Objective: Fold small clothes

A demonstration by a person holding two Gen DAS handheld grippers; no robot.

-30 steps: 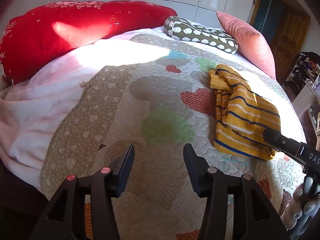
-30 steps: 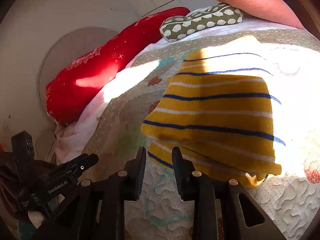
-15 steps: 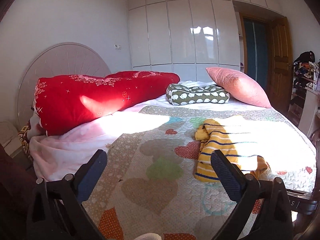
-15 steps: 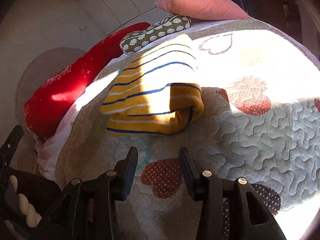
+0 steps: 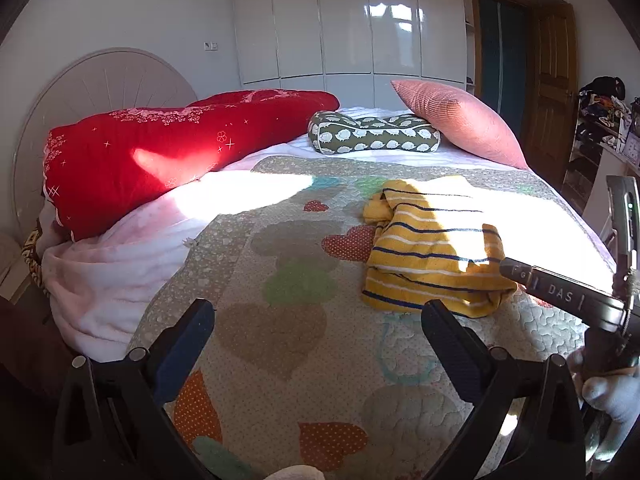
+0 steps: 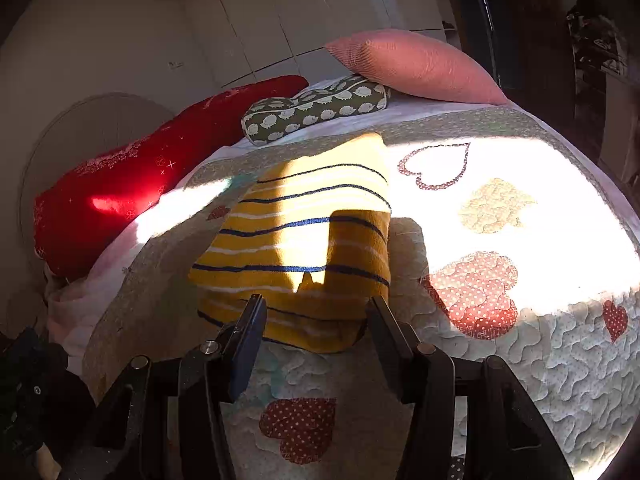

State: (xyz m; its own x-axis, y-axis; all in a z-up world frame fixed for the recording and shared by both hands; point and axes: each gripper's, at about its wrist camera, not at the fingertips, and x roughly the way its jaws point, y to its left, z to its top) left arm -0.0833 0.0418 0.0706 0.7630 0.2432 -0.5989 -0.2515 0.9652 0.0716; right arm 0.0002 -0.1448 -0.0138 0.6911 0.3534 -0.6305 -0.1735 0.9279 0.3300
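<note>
— Looking at the yellow striped garment (image 6: pixel 304 240), how far along would you say the folding is?

— Well on, by my reading. It lies on the heart-patterned quilt (image 5: pixel 280 344) as a compact stack of layers, its near edge doubled over. From the left wrist view one bunched end (image 5: pixel 382 208) toward the pillows looks untidy, so it may want a last tuck or smoothing.

— Is either set of tongs holding it?

— No. The left gripper (image 5: pixel 316 340) stands spread as wide as it goes, with only bare quilt between its fingers, and the garment is off to its right. The right gripper (image 6: pixel 316 324) has its jaws opening; its fingertips frame the garment's near edge, but the pads press on nothing that I can see.

— Anything else on the bed?

— A red bolster (image 5: pixel 168 152), a green sheep-print cushion (image 5: pixel 372 134) and a pink pillow (image 5: pixel 460 120) sit at the far end, well apart from the garment. No other small clothes show, so whether more remain to fold I cannot tell.
</note>
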